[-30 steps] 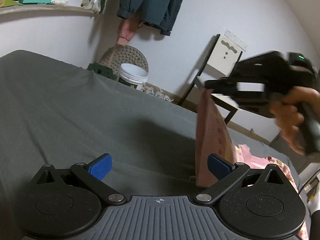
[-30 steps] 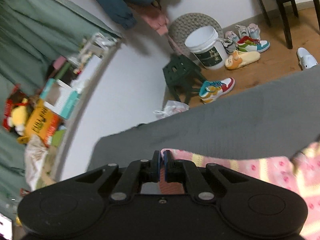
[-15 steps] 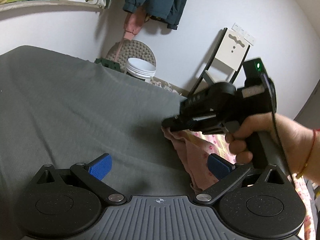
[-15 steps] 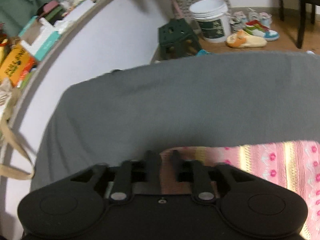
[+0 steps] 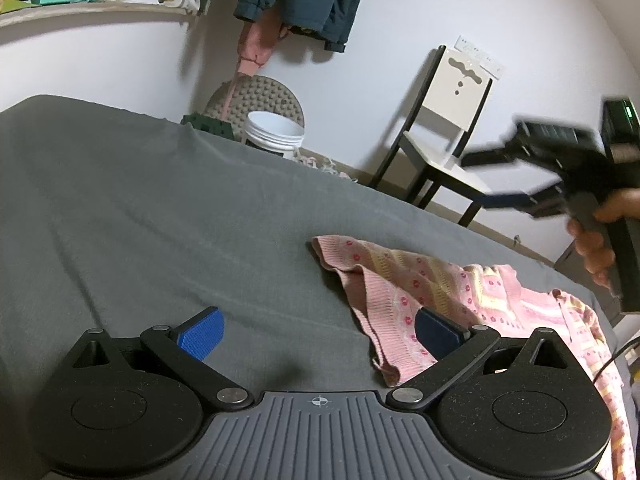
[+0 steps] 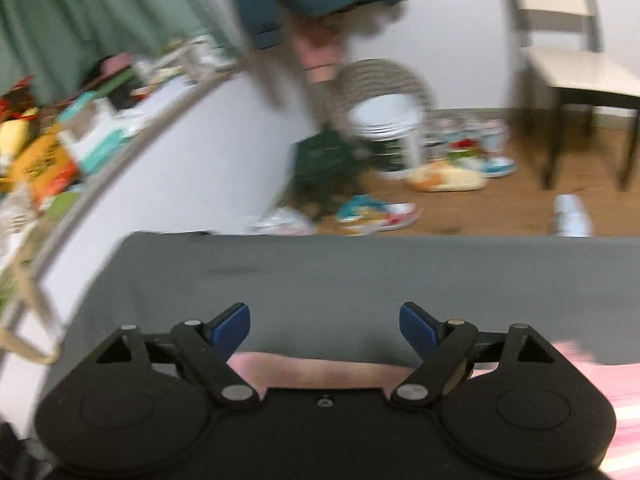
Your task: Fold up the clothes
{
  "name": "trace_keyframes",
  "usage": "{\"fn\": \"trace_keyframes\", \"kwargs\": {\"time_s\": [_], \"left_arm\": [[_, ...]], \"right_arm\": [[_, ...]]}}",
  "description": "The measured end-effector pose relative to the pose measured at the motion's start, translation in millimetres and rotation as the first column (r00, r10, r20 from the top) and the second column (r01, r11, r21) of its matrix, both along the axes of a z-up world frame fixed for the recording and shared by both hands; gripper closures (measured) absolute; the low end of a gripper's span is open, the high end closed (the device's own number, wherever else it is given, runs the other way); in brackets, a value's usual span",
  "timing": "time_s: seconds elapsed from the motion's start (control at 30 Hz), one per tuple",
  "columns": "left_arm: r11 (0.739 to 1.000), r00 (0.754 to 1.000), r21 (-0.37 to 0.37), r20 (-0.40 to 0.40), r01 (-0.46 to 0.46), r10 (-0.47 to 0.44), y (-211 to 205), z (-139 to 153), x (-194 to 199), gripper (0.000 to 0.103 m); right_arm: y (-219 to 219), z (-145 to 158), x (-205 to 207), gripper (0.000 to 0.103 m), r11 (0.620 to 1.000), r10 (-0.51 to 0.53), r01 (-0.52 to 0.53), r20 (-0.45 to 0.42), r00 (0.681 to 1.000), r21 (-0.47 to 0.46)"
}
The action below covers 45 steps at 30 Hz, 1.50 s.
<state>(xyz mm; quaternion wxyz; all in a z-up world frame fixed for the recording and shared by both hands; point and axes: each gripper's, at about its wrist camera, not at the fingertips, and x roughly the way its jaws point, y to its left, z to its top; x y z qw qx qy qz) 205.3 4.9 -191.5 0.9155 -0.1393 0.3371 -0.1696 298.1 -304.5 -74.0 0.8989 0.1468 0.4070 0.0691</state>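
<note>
The pink knit sweater (image 5: pixel 420 284), ribbed and flower-dotted with yellow bands, lay rumpled on the smooth grey sheet (image 5: pixel 160 216), one folded corner flopped over. The left gripper (image 5: pixel 318 330) hovered spread wide, its right blue pad at the hem. The right gripper (image 6: pixel 325 325) gaped empty above. Beyond, a white bucket (image 5: pixel 274 138) and chair (image 5: pixel 452 120) stood against the pale wall.

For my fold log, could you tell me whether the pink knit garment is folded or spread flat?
Partly folded: one corner of the pink knit garment is doubled over onto itself on the grey sheet.
</note>
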Motion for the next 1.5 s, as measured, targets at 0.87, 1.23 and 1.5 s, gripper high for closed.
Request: {"fn": "trace_keyframes", "kwargs": {"time_s": [0.87,1.23,1.5], "left_arm": [[0.997,0.999,0.062,-0.010,0.050,-0.050,-19.6,-3.8,2.1,0.001],[0.996,0.998,0.066,-0.022,0.061,-0.059,-20.3,-7.6,3.2,0.001],[0.995,0.997,0.074,-0.030,0.071,-0.069,-22.7,-7.8,2.0,0.001]], "right_arm": [[-96.2,-66.5,9.1,0.069,0.989,-0.148,0.146,-0.198,0.969,-0.026],[-110.1,-61.4,7.2,0.050,0.964,-0.265,0.266,-0.148,0.953,-0.016],[-114.2,-61.1,17.5,0.066,0.974,-0.208,0.223,-0.217,0.954,0.048]]}}
